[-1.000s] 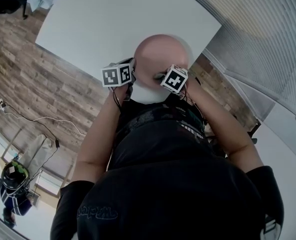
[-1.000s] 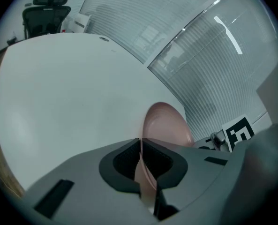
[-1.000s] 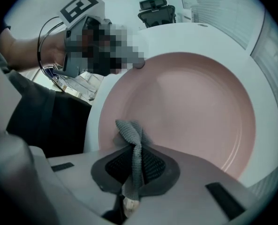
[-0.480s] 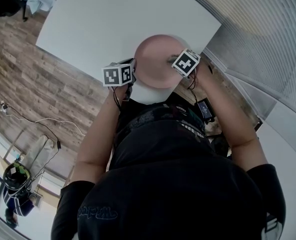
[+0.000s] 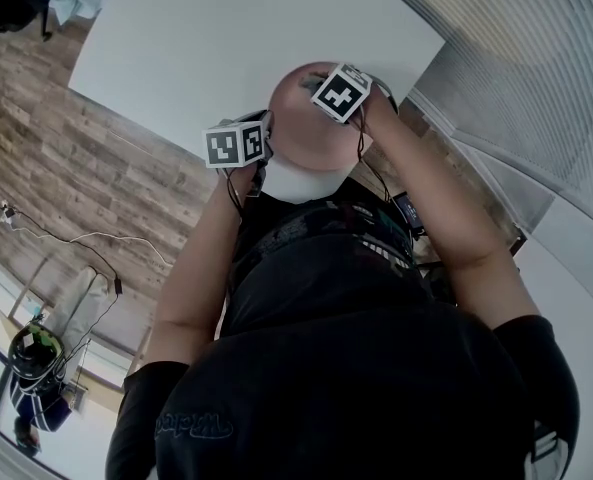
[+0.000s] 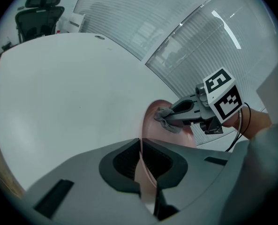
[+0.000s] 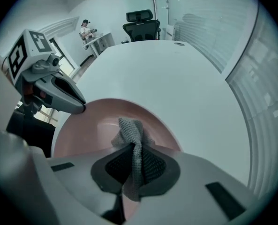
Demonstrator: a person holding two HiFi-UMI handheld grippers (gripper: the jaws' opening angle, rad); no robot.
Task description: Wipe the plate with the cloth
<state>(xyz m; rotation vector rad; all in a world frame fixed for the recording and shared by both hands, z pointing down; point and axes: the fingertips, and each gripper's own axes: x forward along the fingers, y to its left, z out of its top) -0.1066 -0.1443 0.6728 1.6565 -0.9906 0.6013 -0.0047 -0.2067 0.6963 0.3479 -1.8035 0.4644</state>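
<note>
White worktop [image 5: 226,48] carries a pink plate [image 5: 296,138]. Left gripper [image 6: 140,153] jaws clamp its rim; right gripper [image 7: 131,165] jaws pinch the grey cloth [image 7: 131,130]. Best wiped by pressing the cloth flat, plate held steady.

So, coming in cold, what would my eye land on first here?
A pink plate stands out, its rim clamped in the left hand-held gripper at the white table's near edge. The right hand-held gripper pinches a grey cloth and presses it on the plate's face.
</note>
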